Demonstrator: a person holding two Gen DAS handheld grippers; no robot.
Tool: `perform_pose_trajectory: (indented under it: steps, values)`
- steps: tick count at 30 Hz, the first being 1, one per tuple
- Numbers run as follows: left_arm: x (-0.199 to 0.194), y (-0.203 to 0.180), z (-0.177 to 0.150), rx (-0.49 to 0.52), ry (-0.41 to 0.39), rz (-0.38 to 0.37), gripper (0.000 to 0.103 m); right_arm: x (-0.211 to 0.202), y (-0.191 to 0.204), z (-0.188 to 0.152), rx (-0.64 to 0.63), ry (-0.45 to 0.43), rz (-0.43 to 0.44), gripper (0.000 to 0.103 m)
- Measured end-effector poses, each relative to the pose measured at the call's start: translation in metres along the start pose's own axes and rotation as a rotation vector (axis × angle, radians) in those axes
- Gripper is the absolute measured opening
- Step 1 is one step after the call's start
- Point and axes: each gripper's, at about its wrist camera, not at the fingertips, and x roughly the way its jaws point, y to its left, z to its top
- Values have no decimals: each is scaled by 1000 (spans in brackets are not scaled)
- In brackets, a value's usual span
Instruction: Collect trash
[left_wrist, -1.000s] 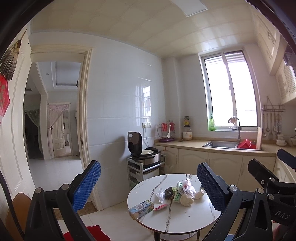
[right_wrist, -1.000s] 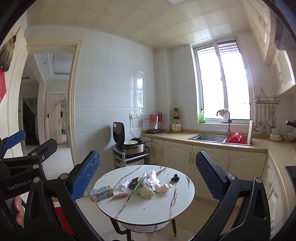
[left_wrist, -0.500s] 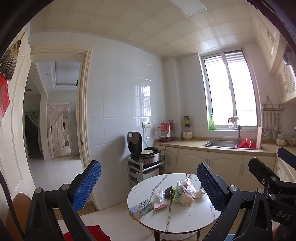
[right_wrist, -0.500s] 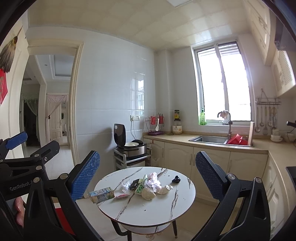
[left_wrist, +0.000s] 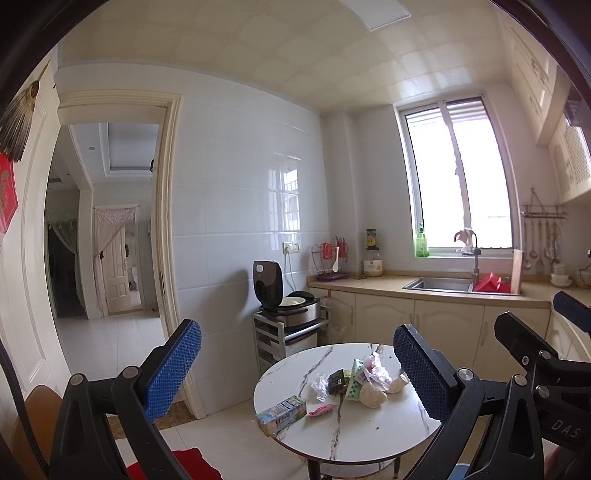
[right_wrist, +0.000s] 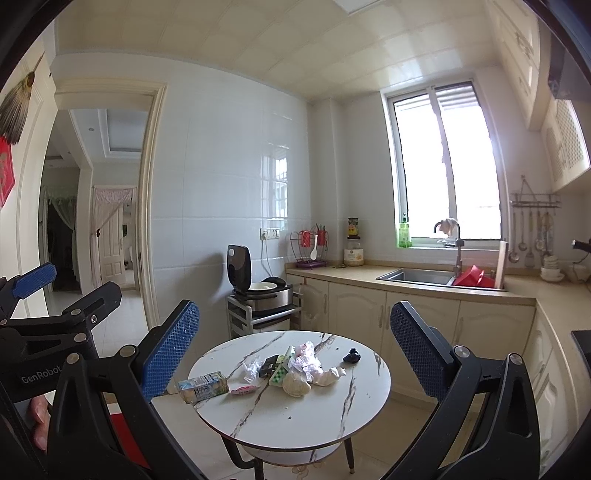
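Note:
A round white marble-look table (left_wrist: 354, 439) (right_wrist: 295, 421) carries a heap of trash: a small drink carton (left_wrist: 282, 412) (right_wrist: 202, 385), a pink wrapper (left_wrist: 320, 410) (right_wrist: 243, 389), crumpled tissues and plastic (left_wrist: 371, 382) (right_wrist: 306, 369), and a dark scrap (right_wrist: 352, 356) apart at the far right. My left gripper (left_wrist: 297, 373) is open and empty, well short of the table. Likewise open and empty, my right gripper (right_wrist: 295, 350) frames the table from a distance. The left gripper's body (right_wrist: 55, 332) shows at the right wrist view's left edge.
A rice cooker (left_wrist: 284, 299) with its lid up sits on a metal rack beside the table. Cream cabinets with a sink (right_wrist: 417, 277) and red basin run along the window wall. A doorway (left_wrist: 107, 240) opens on the left. A red mat (left_wrist: 184, 463) lies on the floor.
Both views have drifted slightly; the table sits a little lower and farther right in the right wrist view. Both grippers stay open and empty.

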Motion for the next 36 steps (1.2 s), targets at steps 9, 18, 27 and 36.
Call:
perform_pose_trajectory:
  steps: [9, 18, 27, 36]
  values:
    - [0, -2, -1, 4, 1, 1, 102, 0, 0, 1, 0, 2, 0, 103]
    - [0, -2, -1, 5, 2, 1, 102, 0, 0, 2, 0, 2, -1, 103]
    - [0, -2, -1, 5, 2, 2, 102, 0, 0, 1, 0, 2, -2, 103]
    - [4, -4, -1, 10, 10, 0, 102, 0, 0, 0, 2, 4, -1, 103]
